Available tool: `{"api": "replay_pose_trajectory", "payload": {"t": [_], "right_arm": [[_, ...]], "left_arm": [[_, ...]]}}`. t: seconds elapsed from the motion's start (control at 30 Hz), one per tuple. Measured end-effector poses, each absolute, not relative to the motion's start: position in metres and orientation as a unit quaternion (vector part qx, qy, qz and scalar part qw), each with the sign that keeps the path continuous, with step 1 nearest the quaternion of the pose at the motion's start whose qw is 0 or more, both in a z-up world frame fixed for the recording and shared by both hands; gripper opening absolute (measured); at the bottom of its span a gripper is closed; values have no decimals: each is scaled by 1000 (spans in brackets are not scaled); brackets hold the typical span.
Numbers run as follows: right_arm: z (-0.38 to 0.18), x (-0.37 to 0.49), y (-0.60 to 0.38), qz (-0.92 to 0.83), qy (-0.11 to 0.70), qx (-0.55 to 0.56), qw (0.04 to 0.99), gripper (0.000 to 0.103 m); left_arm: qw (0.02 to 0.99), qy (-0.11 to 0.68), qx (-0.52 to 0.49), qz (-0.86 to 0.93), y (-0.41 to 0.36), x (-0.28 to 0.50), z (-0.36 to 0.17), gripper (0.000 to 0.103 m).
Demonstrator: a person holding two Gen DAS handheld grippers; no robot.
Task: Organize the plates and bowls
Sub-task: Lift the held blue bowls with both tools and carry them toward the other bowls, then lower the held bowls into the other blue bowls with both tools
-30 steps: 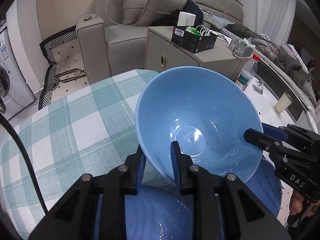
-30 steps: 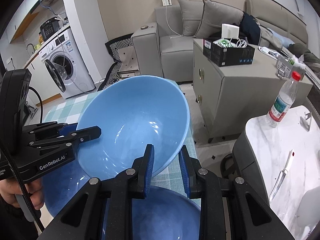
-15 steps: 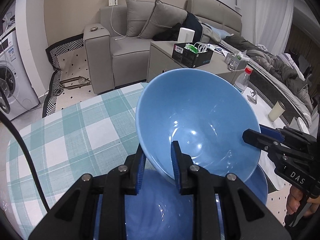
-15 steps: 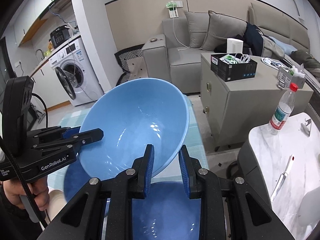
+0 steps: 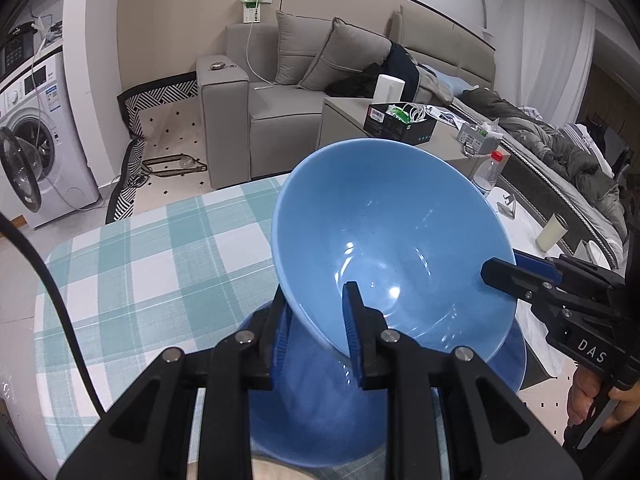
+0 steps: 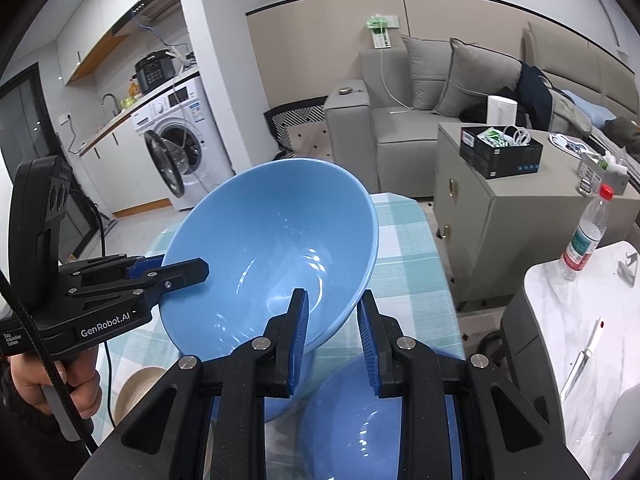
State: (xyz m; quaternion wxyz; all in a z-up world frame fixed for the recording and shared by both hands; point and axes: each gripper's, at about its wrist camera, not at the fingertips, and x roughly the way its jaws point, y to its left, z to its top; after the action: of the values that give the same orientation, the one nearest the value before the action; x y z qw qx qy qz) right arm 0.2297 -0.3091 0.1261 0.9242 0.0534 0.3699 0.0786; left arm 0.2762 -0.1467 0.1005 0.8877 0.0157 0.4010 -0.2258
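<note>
A large light-blue bowl (image 5: 392, 240) hangs tilted above the checked tablecloth (image 5: 160, 264), held by its rim from two sides. My left gripper (image 5: 314, 300) is shut on the bowl's near-left rim, one finger inside and one outside. My right gripper (image 6: 333, 300) is shut on the opposite rim of the same bowl (image 6: 272, 256). Each gripper shows in the other's view: the right gripper (image 5: 496, 272) and the left gripper (image 6: 200, 270). Under the bowl lie darker blue dishes (image 5: 320, 412) (image 6: 352, 420), partly hidden by my fingers.
A tan bowl (image 6: 136, 384) sits on the table at lower left. A grey cabinet (image 6: 492, 216) stands past the table's far edge. A water bottle (image 6: 584, 236) and a knife (image 6: 580, 364) lie on a marble top at right. A sofa (image 5: 288, 112) and a washing machine (image 6: 180, 148) stand further off.
Both grippers have risen with the blue bowl between them. The table and the dishes below now look farther away, and more of the room shows.
</note>
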Motion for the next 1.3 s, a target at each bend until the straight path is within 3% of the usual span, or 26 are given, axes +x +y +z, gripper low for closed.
{"api": "replay_pose_trajectory", "payload": {"t": [0.63,1.3], "right_arm": [[119,190,-283,108,364,68,923,25],[81,201,-257,109,401,47,908,25]], "left_arm": [[893,399,15,-207,-118,232,96,24],[881,434,5,-189,-102,233,51,24]]}}
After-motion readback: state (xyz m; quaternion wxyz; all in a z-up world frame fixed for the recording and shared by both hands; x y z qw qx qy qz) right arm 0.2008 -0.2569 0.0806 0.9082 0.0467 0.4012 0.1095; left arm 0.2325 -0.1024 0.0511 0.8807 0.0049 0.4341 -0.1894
